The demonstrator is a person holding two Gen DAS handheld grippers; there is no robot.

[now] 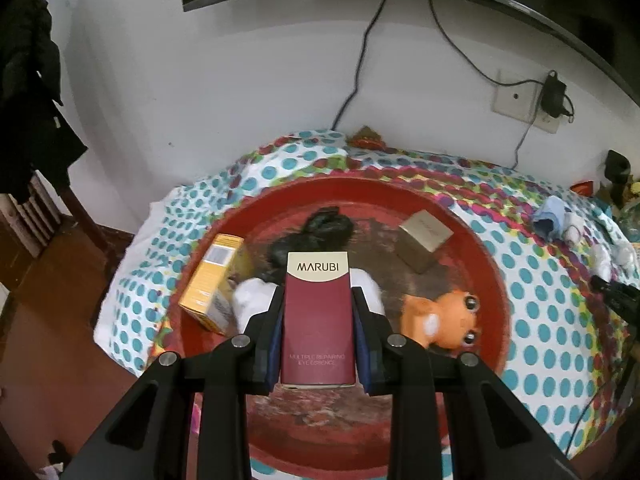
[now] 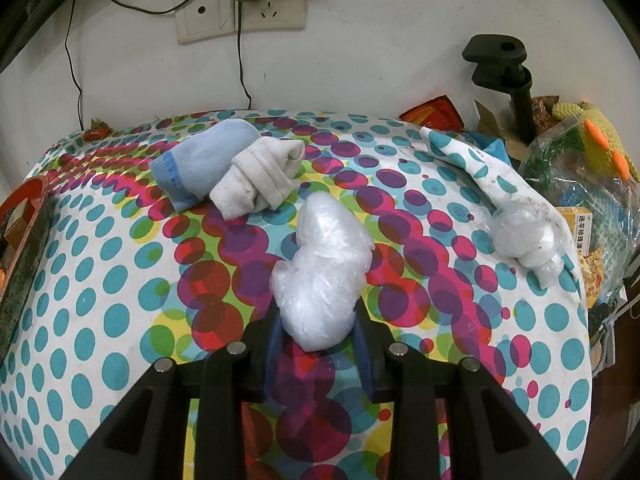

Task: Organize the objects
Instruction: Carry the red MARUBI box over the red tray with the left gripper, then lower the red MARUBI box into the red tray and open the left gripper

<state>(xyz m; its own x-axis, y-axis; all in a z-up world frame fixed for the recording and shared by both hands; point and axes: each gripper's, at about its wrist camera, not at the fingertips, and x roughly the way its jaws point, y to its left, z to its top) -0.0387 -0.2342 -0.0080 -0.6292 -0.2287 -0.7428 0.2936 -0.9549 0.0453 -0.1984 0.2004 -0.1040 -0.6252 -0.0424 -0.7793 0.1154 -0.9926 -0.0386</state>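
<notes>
Clamping the maroon Marubi box (image 1: pixel 318 320) between its pads, left gripper (image 1: pixel 318 312) hangs above red tray (image 1: pixel 472 248). Right gripper (image 2: pixel 318 320) pinches a crumpled plastic bag (image 2: pixel 324 268) on the dotted cloth (image 2: pixel 120 280).

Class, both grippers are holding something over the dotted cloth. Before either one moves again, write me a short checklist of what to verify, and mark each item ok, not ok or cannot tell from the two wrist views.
1. Left gripper has the maroon Marubi box squarely between its fingers: ok.
2. Box is held above the red tray: ok.
3. Bare tray floor free for the box, between the yellow box and the orange toy: cannot tell, the held box hides it.
4. Right gripper is closed on the plastic bag bundle: ok.
5. Bundle lifted off the cloth: cannot tell.
6. Bundle clear of the rolled socks and the smaller bag bundle: ok.
</notes>
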